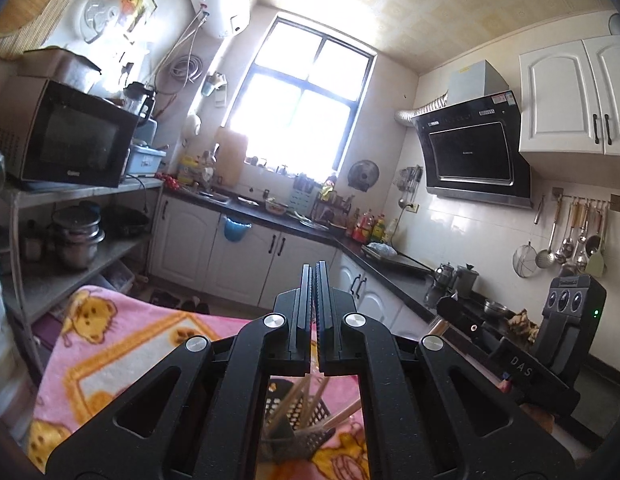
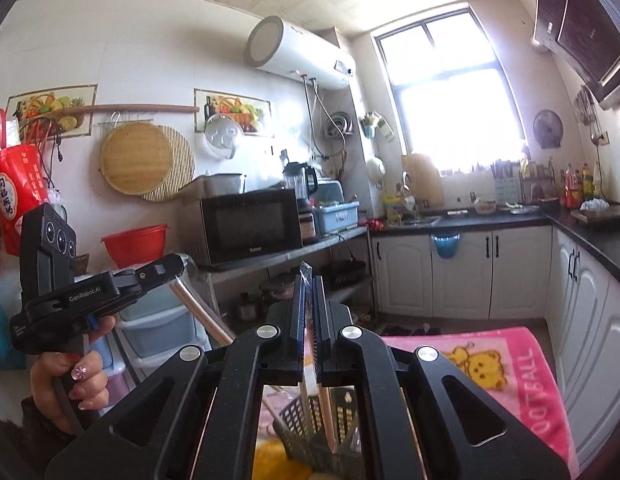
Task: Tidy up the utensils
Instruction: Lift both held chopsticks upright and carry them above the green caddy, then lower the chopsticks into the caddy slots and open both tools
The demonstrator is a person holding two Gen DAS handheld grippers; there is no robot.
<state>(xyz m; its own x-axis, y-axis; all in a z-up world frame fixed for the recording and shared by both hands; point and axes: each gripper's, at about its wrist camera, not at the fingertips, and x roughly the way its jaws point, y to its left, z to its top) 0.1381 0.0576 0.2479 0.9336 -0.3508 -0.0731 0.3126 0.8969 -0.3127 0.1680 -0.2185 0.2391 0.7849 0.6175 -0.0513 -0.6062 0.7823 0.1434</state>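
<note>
Your right gripper [image 2: 308,280] is clamped on a thin clear-wrapped utensil [image 2: 305,270]. Your left gripper [image 1: 314,276] is closed with nothing visible between its fingers. Below both, a black perforated plastic basket [image 2: 297,420] holding wooden chopsticks [image 1: 297,394] sits on the pink bear-print blanket [image 1: 121,344].

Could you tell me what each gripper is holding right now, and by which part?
The right gripper pinches a clear-wrapped chopstick pack by its top end, above the basket. The left gripper shows shut jaws with nothing visible between them.
</note>
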